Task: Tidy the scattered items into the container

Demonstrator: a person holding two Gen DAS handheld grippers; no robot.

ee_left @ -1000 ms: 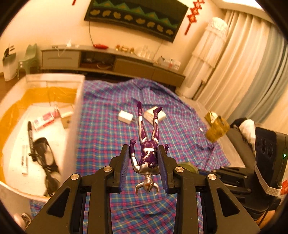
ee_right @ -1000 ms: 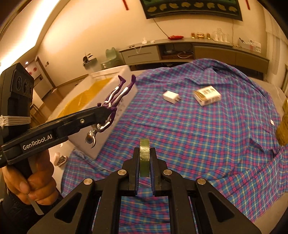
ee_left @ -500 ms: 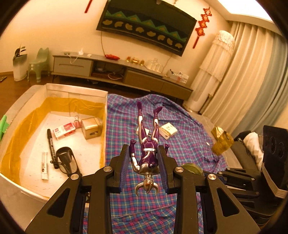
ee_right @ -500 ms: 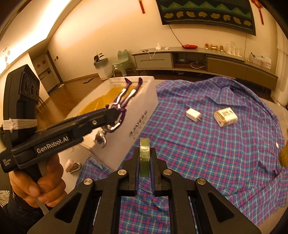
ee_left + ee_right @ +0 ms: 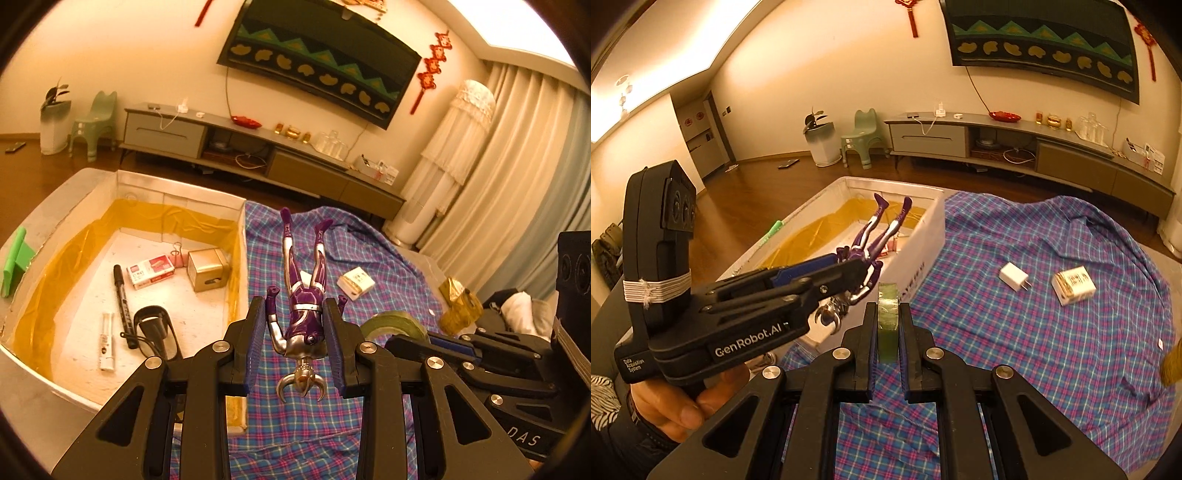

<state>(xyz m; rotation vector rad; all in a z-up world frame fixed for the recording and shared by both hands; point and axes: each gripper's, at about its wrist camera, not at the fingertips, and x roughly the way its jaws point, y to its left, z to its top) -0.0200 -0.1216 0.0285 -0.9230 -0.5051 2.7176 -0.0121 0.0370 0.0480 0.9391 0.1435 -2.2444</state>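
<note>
The left gripper (image 5: 295, 343) has its jaws clamped on a glossy purple-and-silver toy figure (image 5: 303, 295), held head-down by the torso just beside the container's rim, ready to drop in; the right gripper (image 5: 886, 332) pinches a thin green tape roll (image 5: 887, 321) edgewise; the white, yellow-lined foam container (image 5: 242, 236) sits left of the plaid cloth (image 5: 1052, 332).

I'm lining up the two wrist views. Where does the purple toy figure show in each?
Left wrist: purple toy figure at centre, head down, clamped in the left gripper.
Right wrist: left of centre, legs up over the box.
Shared landmark: the white box with yellow lining.
</note>
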